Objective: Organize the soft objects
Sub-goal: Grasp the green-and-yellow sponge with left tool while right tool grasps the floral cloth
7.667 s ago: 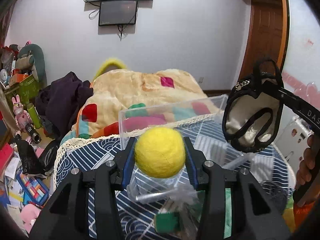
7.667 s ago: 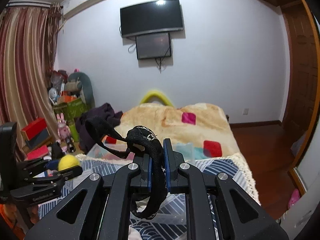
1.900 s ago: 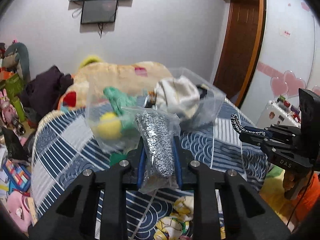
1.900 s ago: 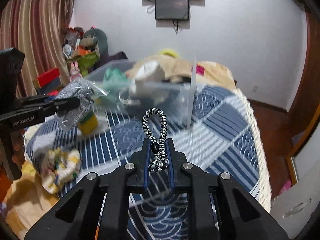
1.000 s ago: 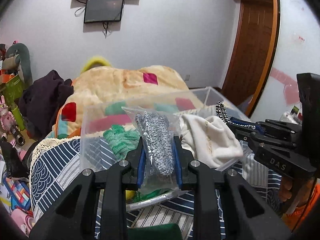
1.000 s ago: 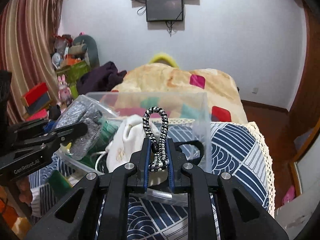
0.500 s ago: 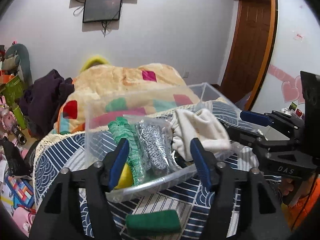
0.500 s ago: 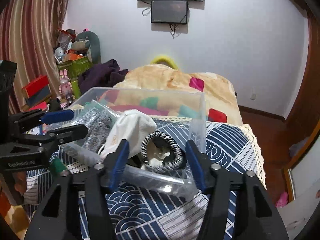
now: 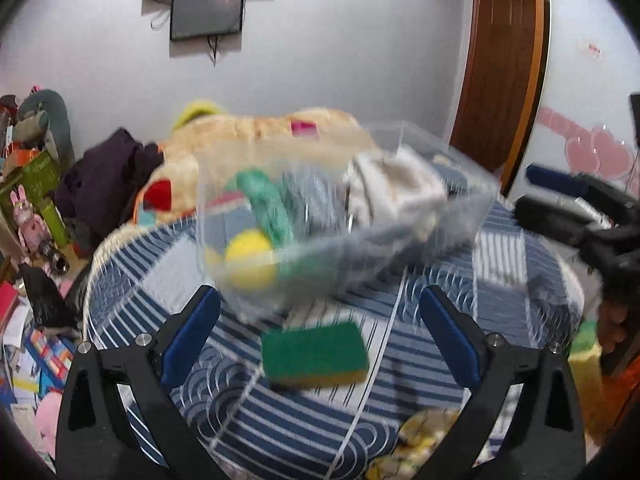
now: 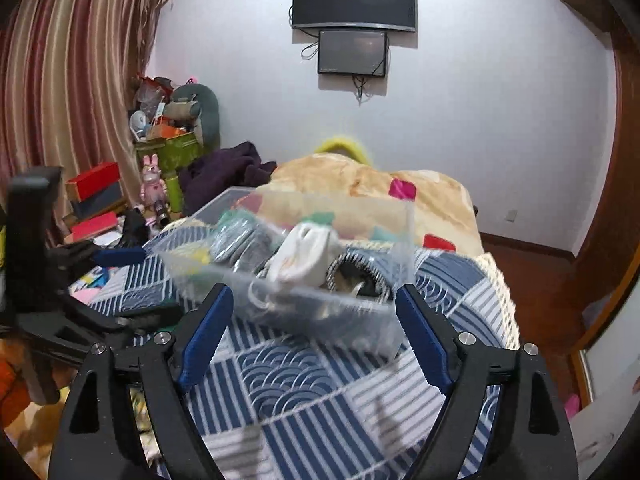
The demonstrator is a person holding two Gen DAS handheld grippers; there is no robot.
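Having released their loads into the clear plastic bin [image 9: 460, 216], both grippers, left [image 9: 320, 336] and right [image 10: 312, 336], gape wide and empty; green sponge [image 9: 316, 354] before the bin remains unsorted.

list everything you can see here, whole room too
clear bin: 1, see-through, on the bed
yellow ball: 1, in the bin
green cloth: 1, in the bin
silver bag: 1, grey, in the bin
white pouch: 1, in the bin
braided loop: 1, black and white, in the bin
sponge: 1, green over yellow, on the bedspread in front of the bin
blanket: 1, tan with coloured patches, behind the bin
screens: 2, black, on the wall
curtain: striped, far left
door: brown
left gripper: open, empty
right gripper: open, empty
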